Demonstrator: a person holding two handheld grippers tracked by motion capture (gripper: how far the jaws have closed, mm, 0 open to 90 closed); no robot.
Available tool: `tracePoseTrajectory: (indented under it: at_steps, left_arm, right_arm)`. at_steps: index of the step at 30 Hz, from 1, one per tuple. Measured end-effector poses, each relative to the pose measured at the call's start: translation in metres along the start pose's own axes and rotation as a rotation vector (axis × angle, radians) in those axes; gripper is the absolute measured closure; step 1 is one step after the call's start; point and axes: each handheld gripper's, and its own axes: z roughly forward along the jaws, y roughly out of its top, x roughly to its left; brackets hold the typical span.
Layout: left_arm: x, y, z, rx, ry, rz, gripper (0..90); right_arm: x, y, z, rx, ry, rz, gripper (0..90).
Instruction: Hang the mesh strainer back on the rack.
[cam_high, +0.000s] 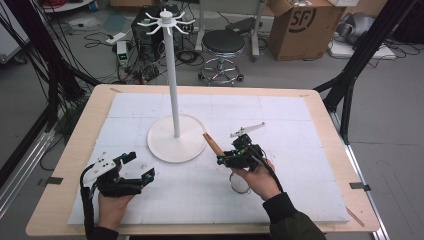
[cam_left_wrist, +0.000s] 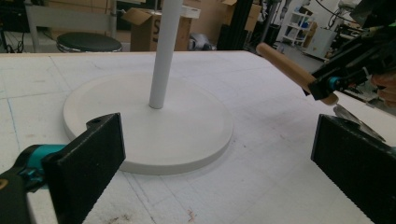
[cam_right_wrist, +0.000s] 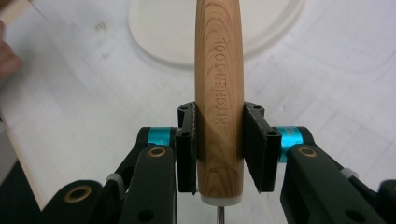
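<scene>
- Right gripper (cam_high: 220, 155): jaws clamped on the wooden handle (cam_right_wrist: 219, 98) of a kitchen tool, lifted off the table, handle tip angled toward the white stand (cam_high: 176, 137).
- Tool's metal wire end (cam_high: 239, 183) hangs below the hand.
- Left gripper (cam_high: 140, 166): jaws wide apart, nothing between them, near the stand's base.

light brown wooden handle (cam_right_wrist: 219, 102), white stand (cam_high: 175, 131), black stool (cam_high: 223, 42)
</scene>
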Motion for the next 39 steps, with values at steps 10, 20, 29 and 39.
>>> tracePoseTrajectory:
  at_steps: [10,20,29,39]
  left_arm:
    - [0.001,0.000,-0.001,-0.003,0.002,-0.004,3.4]
    - [0.001,0.000,-0.001,-0.005,0.002,-0.006,3.4]
    - [0.001,0.000,-0.002,-0.007,0.003,-0.011,3.4]
    - [0.001,0.000,-0.002,-0.011,0.000,-0.016,3.4]
  right_arm:
    - [0.002,0.007,-0.019,-0.259,0.047,-0.010,68.0]
    - [0.003,0.013,-0.029,-0.463,0.066,-0.017,68.0]
    - [0.009,0.027,-0.035,-0.606,0.094,-0.028,68.0]
    - [0.004,0.030,-0.039,-0.734,0.153,0.005,68.1]
